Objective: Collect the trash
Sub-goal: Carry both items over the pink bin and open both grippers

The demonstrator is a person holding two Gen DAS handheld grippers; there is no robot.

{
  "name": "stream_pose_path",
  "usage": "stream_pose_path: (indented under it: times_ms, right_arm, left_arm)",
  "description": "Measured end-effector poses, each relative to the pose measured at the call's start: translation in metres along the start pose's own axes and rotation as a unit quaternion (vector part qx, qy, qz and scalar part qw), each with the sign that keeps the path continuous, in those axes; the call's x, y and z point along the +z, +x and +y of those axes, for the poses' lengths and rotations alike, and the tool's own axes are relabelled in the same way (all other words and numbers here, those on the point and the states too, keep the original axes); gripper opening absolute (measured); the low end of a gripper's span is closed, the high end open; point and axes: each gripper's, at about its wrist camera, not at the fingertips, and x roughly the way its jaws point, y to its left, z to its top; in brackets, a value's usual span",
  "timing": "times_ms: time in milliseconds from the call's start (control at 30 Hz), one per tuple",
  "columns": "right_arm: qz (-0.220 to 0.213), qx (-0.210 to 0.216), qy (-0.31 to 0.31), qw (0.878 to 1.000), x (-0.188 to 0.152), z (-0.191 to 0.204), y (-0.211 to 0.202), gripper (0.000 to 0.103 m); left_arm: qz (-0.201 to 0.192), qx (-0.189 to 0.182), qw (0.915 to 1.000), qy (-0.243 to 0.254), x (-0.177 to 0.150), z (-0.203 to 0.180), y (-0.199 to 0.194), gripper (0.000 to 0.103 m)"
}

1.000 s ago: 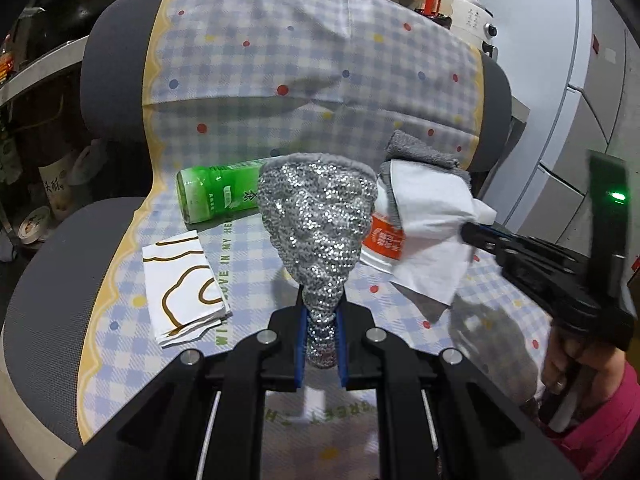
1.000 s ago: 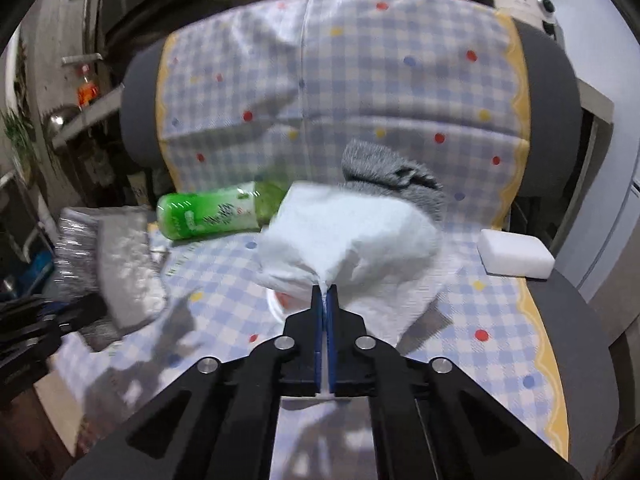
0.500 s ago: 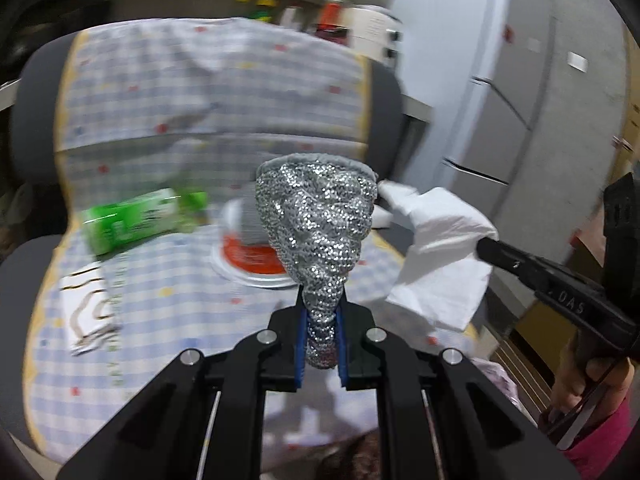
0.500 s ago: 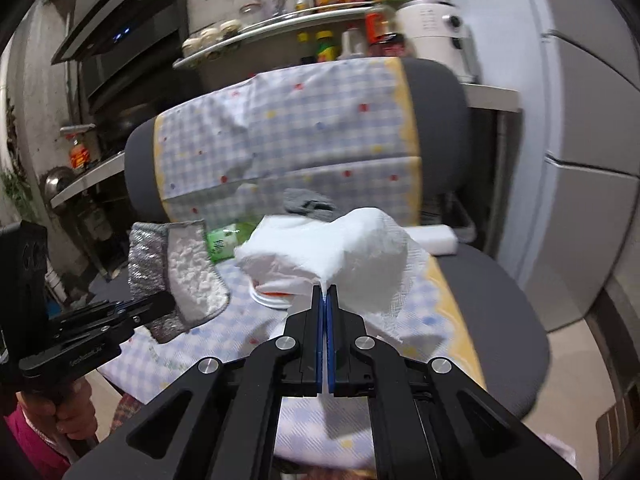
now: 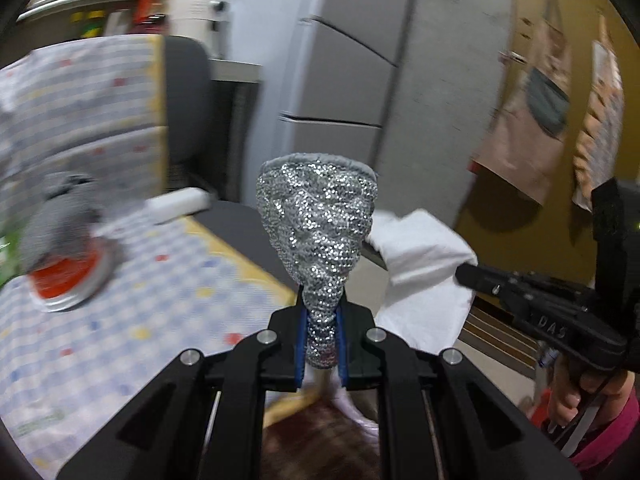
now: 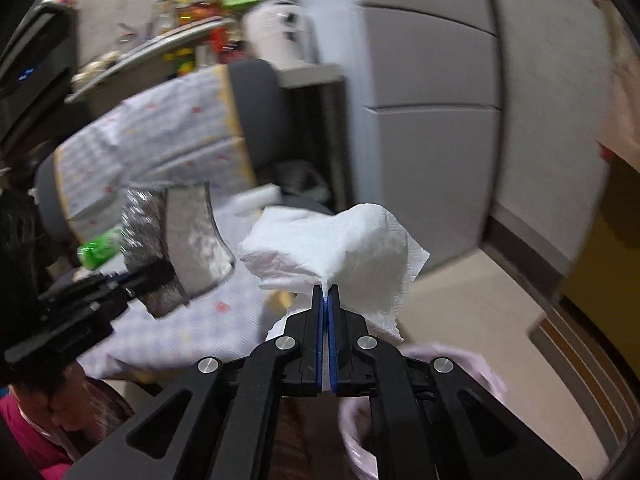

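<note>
My left gripper [image 5: 322, 320] is shut on the narrow end of a silver glittery pouch [image 5: 316, 224], which stands up between its blue pads. In the right wrist view the same pouch [image 6: 188, 248] hangs at the left. My right gripper [image 6: 327, 296] pinches a crumpled white tissue [image 6: 348, 244]; its jaws are opening slightly, with the tissue still between the pads. From the left wrist view the tissue [image 5: 420, 264] shows at the tip of the right gripper [image 5: 462, 272]. A bin with a pale pink liner [image 6: 460, 364] sits below the right gripper.
To the left stands a chair with a checked cover [image 5: 120, 300]. On it lie a red-lidded container [image 5: 64, 280] under a grey sock [image 5: 60, 204], a white block [image 5: 180, 204] and a green bottle [image 6: 100, 248]. A grey fridge [image 5: 340, 80] is behind.
Both grippers have swung right, away from the chair seat and toward the floor beside it, each still carrying its item. The pink-lined bin has come into the right wrist view.
</note>
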Motion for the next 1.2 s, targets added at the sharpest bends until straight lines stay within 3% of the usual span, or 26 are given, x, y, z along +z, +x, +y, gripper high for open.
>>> stream_pose_path:
  times_ms: [200,500,567,633,667,900,1200]
  right_arm:
    - [0.039,-0.047,0.058,0.996,-0.034,-0.055,0.006,0.006]
    - [0.125,-0.063,0.141,0.980,-0.080,-0.103,0.056,0.008]
    - [0.141,-0.063,0.158,0.975,-0.087,-0.111,0.064,0.019]
    - [0.150,-0.070,0.170,0.971,-0.092,-0.117,0.067,0.040]
    - [0.152,-0.075,0.173,0.970,-0.094,-0.118,0.068,0.041]
    - [0.131,-0.079,0.176,0.972,-0.089,-0.123,0.056,0.041]
    - [0.039,-0.093,0.154,0.983,-0.051,-0.115,0.010,0.041]
  left_arm:
    - [0.021,-0.034,0.9989,0.022,-0.008,-0.031,0.025,0.010]
    - [0.055,-0.030,0.9978,0.021,-0.019,-0.038,0.045,0.010]
    - [0.059,-0.029,0.9976,0.022,-0.020,-0.037,0.047,0.010]
    - [0.063,-0.027,0.9973,0.025,-0.022,-0.038,0.049,0.010]
    - [0.064,-0.027,0.9972,0.027,-0.022,-0.039,0.049,0.010]
    - [0.074,-0.033,0.9963,0.029,-0.024,-0.041,0.054,0.010]
    - [0.105,-0.090,0.9888,0.057,-0.028,-0.066,0.070,0.010]
